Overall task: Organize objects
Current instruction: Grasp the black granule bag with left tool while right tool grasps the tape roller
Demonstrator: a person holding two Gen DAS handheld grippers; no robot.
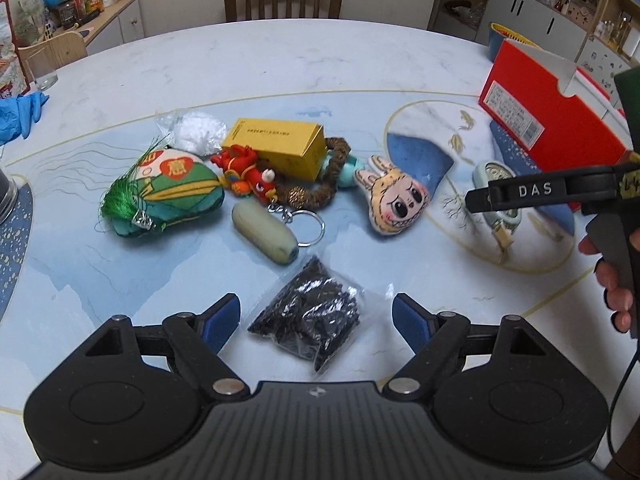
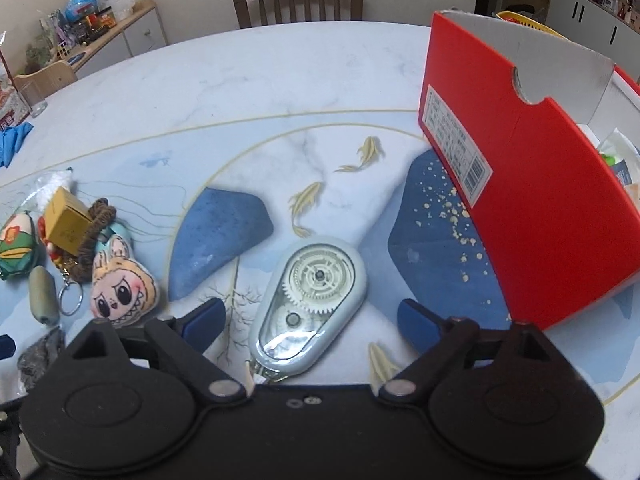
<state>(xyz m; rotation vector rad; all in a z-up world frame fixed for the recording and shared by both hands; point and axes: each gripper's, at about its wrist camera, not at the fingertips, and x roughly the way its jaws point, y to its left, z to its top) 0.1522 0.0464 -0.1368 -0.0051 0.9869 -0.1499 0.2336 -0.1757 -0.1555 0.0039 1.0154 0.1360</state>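
My left gripper (image 1: 316, 316) is open, its blue pads either side of a clear bag of black bits (image 1: 310, 320) lying on the table. My right gripper (image 2: 310, 320) is open around a pale blue correction tape dispenser (image 2: 310, 304), which also shows in the left wrist view (image 1: 496, 188) under the right gripper's black finger. A red cardboard box (image 2: 532, 208) stands open at the right, with some items inside. A plush bunny face (image 1: 394, 200), yellow box (image 1: 280, 148), green tasselled pouch (image 1: 172, 196), red figure keychain (image 1: 248, 178) and grey-green cylinder (image 1: 266, 236) lie in a cluster.
A beaded bracelet (image 1: 320, 188) and a white plastic bag (image 1: 196, 130) sit by the yellow box. Blue gloves (image 1: 20, 112) and a glass (image 1: 42, 68) lie at the table's left edge. A wooden chair (image 1: 284, 0) stands behind the table.
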